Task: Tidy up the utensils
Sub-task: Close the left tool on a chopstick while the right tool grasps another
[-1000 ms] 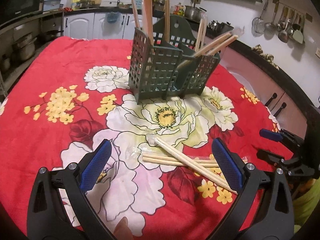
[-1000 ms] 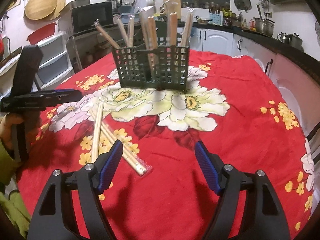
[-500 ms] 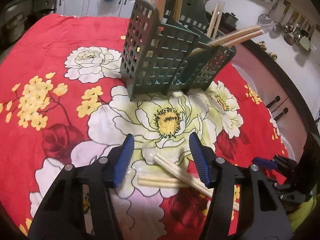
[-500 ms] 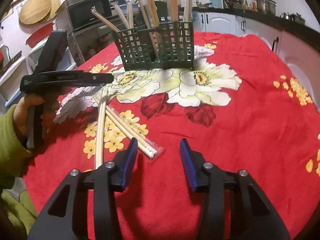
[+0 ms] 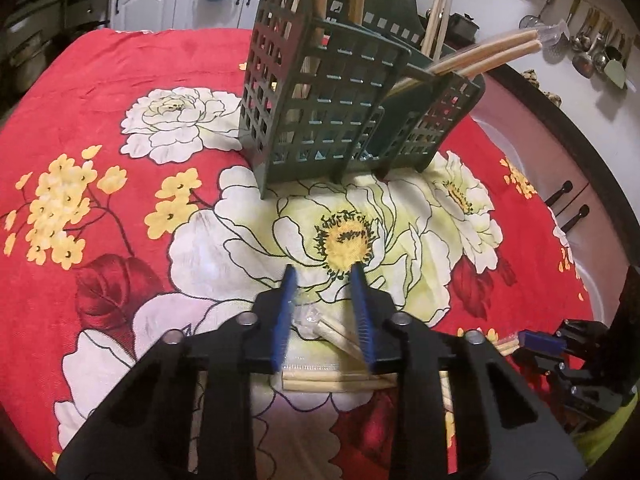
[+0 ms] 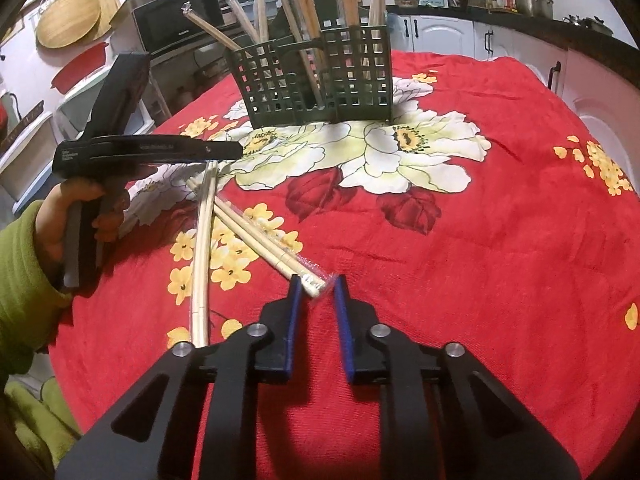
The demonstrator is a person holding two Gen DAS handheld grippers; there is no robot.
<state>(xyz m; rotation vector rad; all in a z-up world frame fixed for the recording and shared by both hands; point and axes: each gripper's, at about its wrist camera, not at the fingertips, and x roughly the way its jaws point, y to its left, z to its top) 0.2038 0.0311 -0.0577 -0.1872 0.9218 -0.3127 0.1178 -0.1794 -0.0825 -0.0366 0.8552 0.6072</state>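
Tools (image 5: 325, 276) (image 6: 316, 284) have just been closing around one wrapped chopstick pair (image 6: 264, 240).

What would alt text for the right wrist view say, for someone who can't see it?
The right hand-held gripper has been closing around the plastic-wrapped end of a chopstick pair lying on a red floral tablecloth. A second pair crosses it. Beyond stands a dark green utensil caddy holding more chopsticks; the left hand-held gripper reaches in from the left.
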